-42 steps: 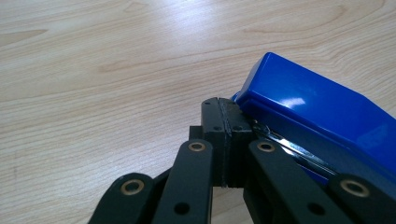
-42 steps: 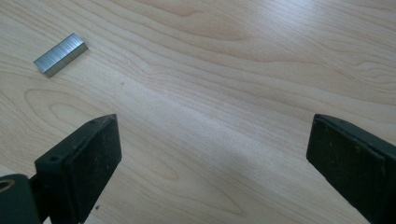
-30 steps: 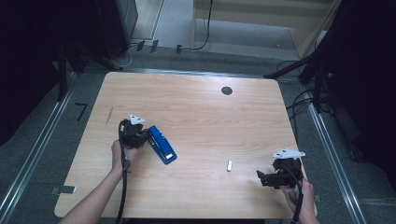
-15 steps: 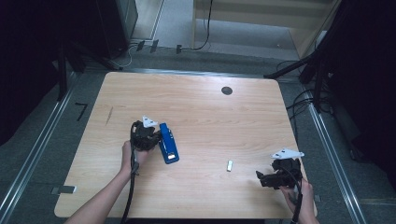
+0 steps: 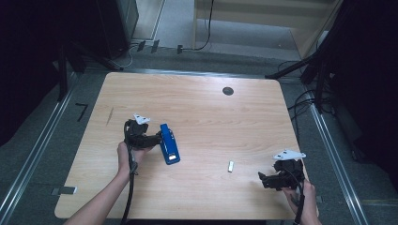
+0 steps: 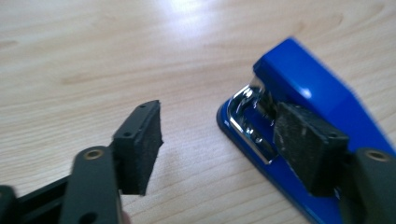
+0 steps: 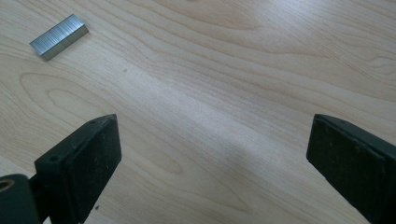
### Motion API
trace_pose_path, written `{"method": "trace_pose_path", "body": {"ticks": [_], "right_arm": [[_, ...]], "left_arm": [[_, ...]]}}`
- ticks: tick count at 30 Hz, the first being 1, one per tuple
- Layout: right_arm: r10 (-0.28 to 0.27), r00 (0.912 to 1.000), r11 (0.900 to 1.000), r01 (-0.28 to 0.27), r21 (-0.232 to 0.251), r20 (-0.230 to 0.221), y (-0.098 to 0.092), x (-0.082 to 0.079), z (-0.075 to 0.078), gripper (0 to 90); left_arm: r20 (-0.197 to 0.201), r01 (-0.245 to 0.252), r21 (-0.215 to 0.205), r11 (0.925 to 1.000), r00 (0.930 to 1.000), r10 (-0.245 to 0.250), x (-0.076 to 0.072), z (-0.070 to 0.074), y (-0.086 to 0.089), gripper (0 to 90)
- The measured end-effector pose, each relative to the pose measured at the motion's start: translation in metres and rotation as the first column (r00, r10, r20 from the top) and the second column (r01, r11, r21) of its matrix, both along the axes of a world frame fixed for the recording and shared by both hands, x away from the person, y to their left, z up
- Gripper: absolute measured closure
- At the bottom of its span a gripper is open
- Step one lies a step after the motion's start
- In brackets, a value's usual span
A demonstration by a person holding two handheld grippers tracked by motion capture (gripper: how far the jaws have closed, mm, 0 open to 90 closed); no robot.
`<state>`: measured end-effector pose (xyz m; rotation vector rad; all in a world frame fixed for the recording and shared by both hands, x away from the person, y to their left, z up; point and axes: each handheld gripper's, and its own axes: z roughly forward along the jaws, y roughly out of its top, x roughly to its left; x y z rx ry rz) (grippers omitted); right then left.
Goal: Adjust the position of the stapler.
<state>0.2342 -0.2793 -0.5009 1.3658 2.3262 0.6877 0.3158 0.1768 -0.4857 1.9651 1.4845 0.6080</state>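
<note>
Just beside left hand-held gripper (image 5: 159,138): stapler (image 5: 169,144)

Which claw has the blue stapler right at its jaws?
The left claw: one jaw overlaps the blue stapler. The right claw sits apart, nearer the staple strip.

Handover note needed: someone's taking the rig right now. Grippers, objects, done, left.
Left gripper: jaws have just been opening; they now stand apart beside the blue metal-nosed stapler, one jaw against its side, nothing clamped.
Right gripper: open, empty, low over the wooden table near its front right corner.
Things: the stapler lies flat left of centre. A small silver strip of staples lies alone between the stapler and the right gripper.
Done: stapler released on the table.
Left: staples untouched; probably pick them up with the right gripper and load the stapler.
</note>
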Motion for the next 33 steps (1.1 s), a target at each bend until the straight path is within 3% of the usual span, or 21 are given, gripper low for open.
{"method": "trace_pose_path", "body": {"ticks": [5,11,14,24,33], "right_arm": [[0.007,1.0000,1.000,-0.007,-0.009,0.004,0.002,0.000,0.000,3.2],[0.010,0.9999,1.000,-0.010,-0.016,-0.004,0.003,0.000,-0.001,3.2],[0.009,0.9999,1.000,-0.010,-0.018,-0.005,0.003,0.000,-0.002,3.2],[0.010,0.9999,1.000,-0.010,-0.018,-0.009,0.004,0.000,-0.003,3.2],[0.010,0.9999,1.000,-0.010,-0.022,-0.007,0.004,0.000,-0.003,3.2]], "left_arm": [[0.021,0.002,-0.035,0.9994,0.9998,-0.001,-0.006,0.008,-0.012,17.0],[0.008,0.042,-0.042,0.9983,0.9991,-0.041,-0.009,0.005,-0.028,14.9],[-0.011,0.078,-0.022,0.9967,0.9969,-0.078,-0.009,-0.001,-0.037,15.1],[-0.023,0.127,0.043,0.9909,0.9917,-0.126,-0.012,-0.007,-0.046,33.2],[-0.045,0.157,0.030,0.9871,0.9867,-0.156,-0.013,-0.008,-0.044,37.2]]}}
